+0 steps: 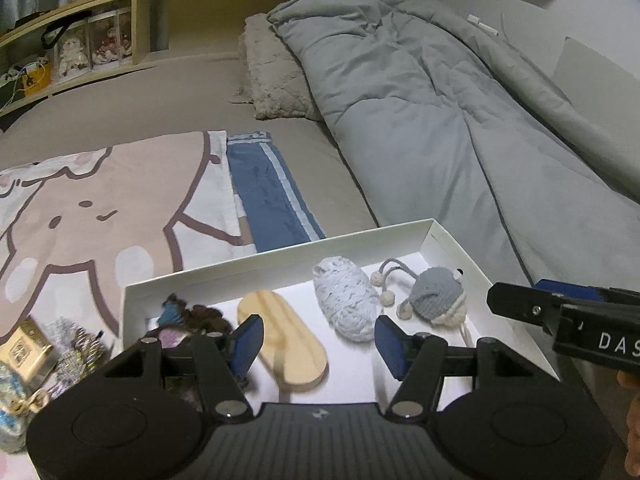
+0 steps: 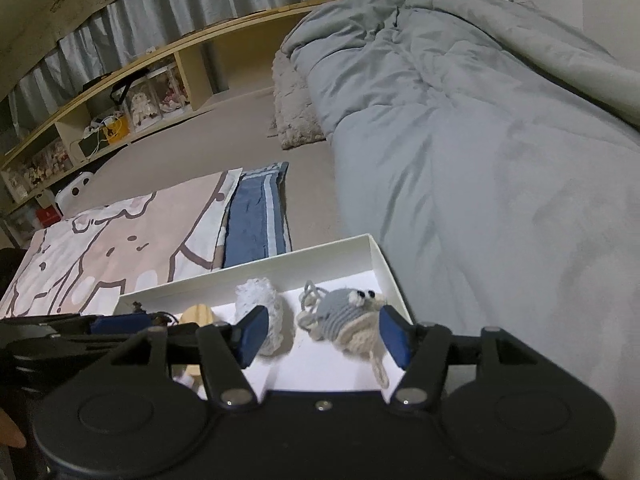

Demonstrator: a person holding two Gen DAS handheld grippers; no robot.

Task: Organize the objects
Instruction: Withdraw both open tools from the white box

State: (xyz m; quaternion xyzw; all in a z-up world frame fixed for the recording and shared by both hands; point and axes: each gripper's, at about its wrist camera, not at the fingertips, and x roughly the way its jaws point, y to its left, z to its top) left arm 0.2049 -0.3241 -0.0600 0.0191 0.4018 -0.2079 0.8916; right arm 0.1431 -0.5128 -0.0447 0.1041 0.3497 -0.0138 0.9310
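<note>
A shallow white box (image 1: 434, 236) lies on the bed. From left to right it holds a dark brown and teal yarn tuft (image 1: 192, 314), an oval wooden piece (image 1: 288, 344), a pale blue yarn ball (image 1: 346, 300) and a grey-blue crocheted toy (image 1: 434, 298) with pom-pom strings. My left gripper (image 1: 318, 336) hovers open above the wooden piece and the yarn ball, gripping nothing. My right gripper (image 2: 323, 328) is open over the crocheted toy (image 2: 344, 312) and yarn ball (image 2: 260, 296), also gripping nothing. Its tip (image 1: 520, 304) shows at the right of the left wrist view.
Left of the box lie a gold packet (image 1: 26, 350), silver tinsel (image 1: 76, 344) and a blue knitted item (image 1: 8, 420). Behind are a cartoon-print blanket (image 1: 100, 208), a folded blue cloth (image 1: 268, 192), a grey duvet (image 1: 440, 120), a fuzzy pillow (image 1: 268, 72) and a wooden shelf (image 1: 140, 8).
</note>
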